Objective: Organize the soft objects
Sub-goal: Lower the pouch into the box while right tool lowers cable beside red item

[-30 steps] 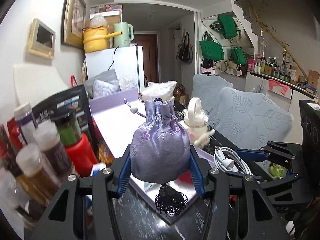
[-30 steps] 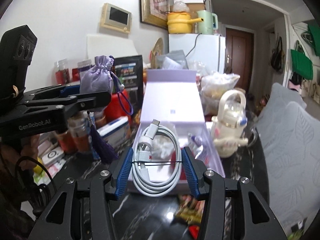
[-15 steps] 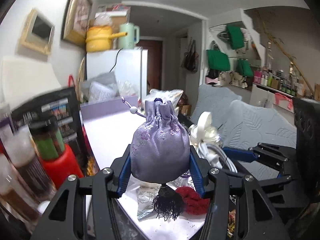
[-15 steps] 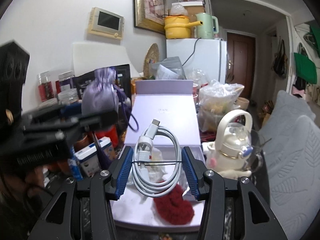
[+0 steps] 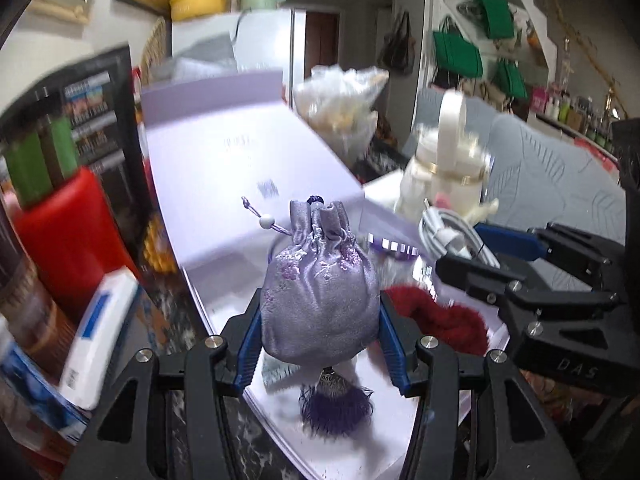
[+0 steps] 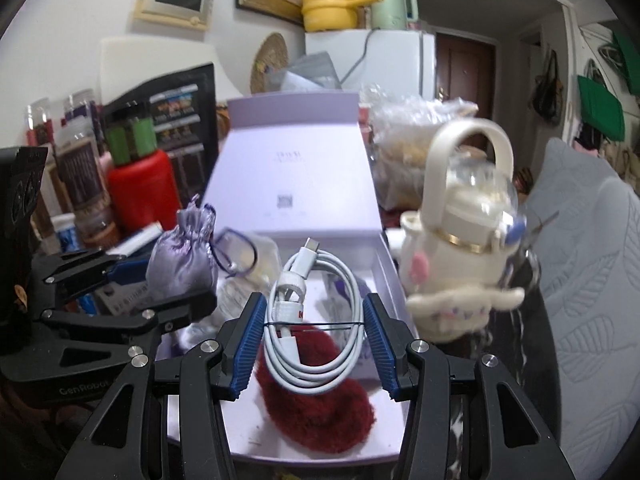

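Left gripper [image 5: 320,320] clamps pouch [image 5: 320,300]

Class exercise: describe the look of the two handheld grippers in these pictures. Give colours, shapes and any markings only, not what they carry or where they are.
Both are matte black, angular, skeletal frames with triangular cut-outs and silver round screw heads. Each finger ends in a ribbed blue pad. The left gripper shows white "GenRobot" lettering on its side in the right wrist view. The right gripper shows faint lettering like "DAS" in the left wrist view. No cables or sleeves are visible on them.
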### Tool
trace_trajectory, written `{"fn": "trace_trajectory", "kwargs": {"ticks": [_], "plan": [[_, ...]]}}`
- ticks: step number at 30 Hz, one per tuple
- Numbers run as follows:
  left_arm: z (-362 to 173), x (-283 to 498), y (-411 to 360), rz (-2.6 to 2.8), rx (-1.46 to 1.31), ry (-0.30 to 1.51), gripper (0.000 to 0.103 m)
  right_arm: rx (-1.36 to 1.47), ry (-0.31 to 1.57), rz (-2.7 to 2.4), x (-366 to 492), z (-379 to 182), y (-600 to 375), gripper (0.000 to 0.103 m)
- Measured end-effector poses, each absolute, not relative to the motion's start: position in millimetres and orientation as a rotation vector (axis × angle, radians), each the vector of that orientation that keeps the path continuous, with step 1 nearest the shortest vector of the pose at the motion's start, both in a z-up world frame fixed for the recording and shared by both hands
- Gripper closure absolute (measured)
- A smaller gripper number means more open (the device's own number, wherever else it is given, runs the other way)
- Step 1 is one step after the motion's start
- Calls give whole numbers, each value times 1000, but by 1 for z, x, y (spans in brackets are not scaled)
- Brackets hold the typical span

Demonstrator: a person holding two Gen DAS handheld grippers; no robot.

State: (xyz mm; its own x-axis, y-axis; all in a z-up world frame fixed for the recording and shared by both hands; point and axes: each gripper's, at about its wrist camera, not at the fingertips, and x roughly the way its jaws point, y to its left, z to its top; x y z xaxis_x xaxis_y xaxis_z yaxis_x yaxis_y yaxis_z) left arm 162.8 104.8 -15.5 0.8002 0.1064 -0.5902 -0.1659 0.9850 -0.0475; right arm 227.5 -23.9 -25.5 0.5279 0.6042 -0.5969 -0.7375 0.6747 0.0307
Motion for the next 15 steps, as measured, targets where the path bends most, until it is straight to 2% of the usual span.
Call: {"fn": "trace_trajectory", "kwargs": {"ticks": [9,15], "plan": [[-48,174,118,121,-157,735,52,-314,634,762,228,-48,-12,54],[-57,178,131,119,-206,770,52,-314,733,707,243,-67,-16,54]]}}
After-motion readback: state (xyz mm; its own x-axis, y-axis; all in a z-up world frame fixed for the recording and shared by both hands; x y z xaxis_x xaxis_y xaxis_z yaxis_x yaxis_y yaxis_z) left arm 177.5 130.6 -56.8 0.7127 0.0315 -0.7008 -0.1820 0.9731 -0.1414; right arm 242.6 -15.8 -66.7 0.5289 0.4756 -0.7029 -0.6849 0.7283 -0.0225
